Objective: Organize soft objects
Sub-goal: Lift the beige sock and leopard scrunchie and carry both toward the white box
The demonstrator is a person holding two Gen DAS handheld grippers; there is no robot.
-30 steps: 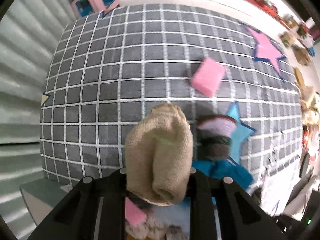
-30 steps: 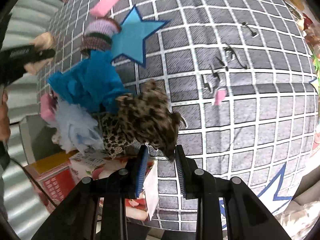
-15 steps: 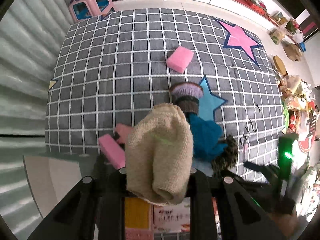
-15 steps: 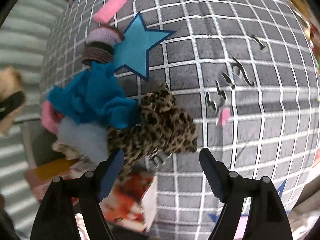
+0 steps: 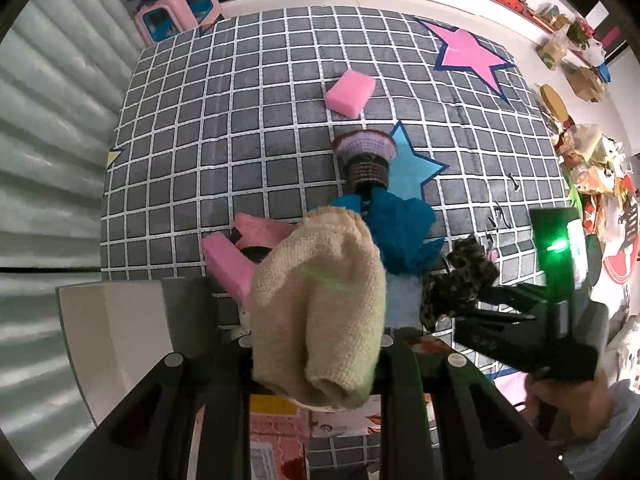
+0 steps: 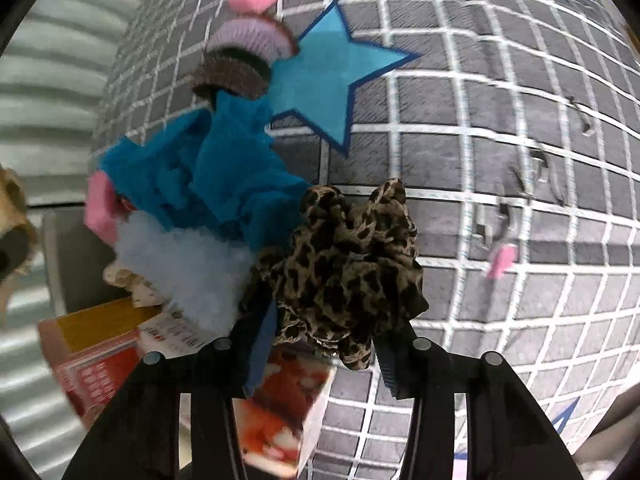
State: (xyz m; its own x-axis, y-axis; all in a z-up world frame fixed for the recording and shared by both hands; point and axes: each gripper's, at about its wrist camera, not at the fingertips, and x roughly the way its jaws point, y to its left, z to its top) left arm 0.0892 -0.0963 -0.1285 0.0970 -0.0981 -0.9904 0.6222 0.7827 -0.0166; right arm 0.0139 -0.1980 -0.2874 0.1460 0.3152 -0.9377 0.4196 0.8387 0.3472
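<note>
My left gripper [image 5: 316,340] is shut on a beige knitted cloth [image 5: 320,288] and holds it high over the grey checked rug [image 5: 240,120], pointing straight down. Below it lies a heap: a blue cloth [image 5: 400,232], a pale blue fluffy piece [image 6: 180,256] and pink sponges [image 5: 228,268]. My right gripper [image 6: 326,344] is at the heap's right edge. Its jaws are closing, and a leopard-print cloth [image 6: 352,264] bunches between the pads and touches both. A purple and brown knitted hat [image 5: 366,156] lies beyond the heap. One more pink sponge [image 5: 350,92] sits farther out.
A red and orange printed box [image 6: 100,360] lies under the heap's near side, beside a white and grey bin [image 5: 112,328]. A pink stool [image 5: 176,4] stands past the rug's far corner. Clutter lines the right side [image 5: 580,152]. A hand [image 5: 568,404] holds the right gripper.
The left gripper has risen with the beige cloth, so the rug looks farther off. The right gripper let go of the leopard cloth's edge, opened wide, then closed around its bulk.
</note>
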